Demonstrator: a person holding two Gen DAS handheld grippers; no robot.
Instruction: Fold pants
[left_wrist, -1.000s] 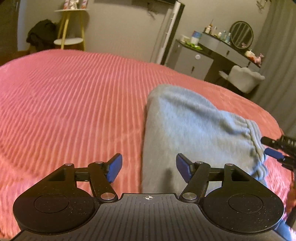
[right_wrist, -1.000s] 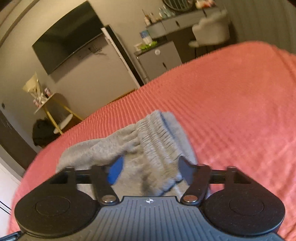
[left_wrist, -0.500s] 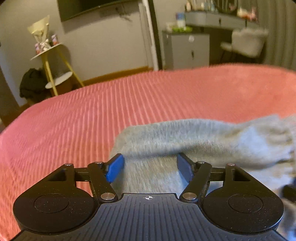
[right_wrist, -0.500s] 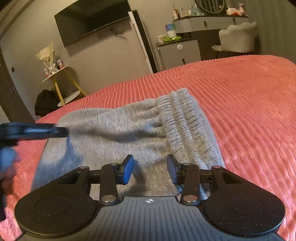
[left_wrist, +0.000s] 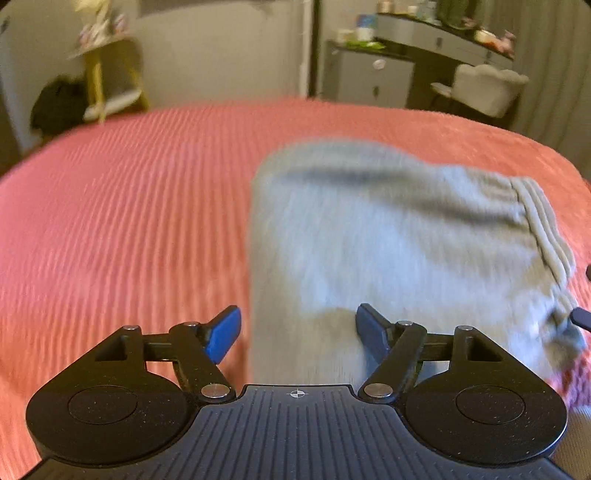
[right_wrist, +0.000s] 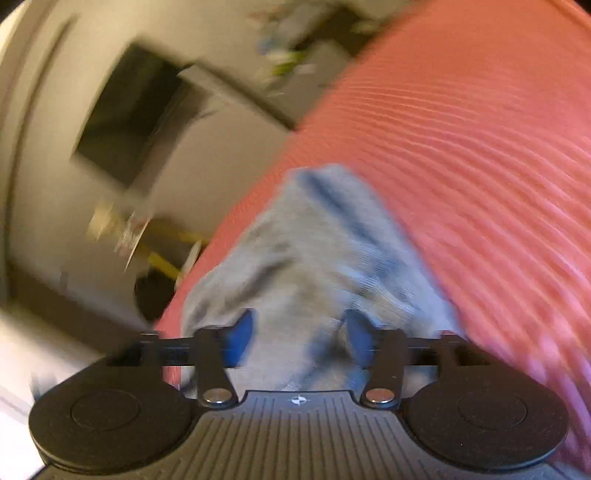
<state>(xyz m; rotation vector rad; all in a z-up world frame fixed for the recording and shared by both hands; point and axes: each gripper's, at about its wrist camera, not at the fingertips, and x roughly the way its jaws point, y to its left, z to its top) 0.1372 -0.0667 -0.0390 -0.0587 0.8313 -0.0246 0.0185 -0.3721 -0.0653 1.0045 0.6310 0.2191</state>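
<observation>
Pants (left_wrist: 388, 236), a soft grey knit bundle on the pink bedspread (left_wrist: 129, 221), sit right ahead of both tools, left gripper (left_wrist: 298, 326) spread and empty, right gripper (right_wrist: 300, 334) just widening over limp cloth, best pinched at the thicker ribbed waistband (left_wrist: 546, 229)

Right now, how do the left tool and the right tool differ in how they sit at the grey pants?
The left tool straddles the left edge of the grey pants, one pad over the pink bedspread; the right tool has both pads over cloth. The left tool stands wider; the right tool's jaws have just been opening. The left view is level, the right view tilted. Both are open, gripping nothing.
</observation>
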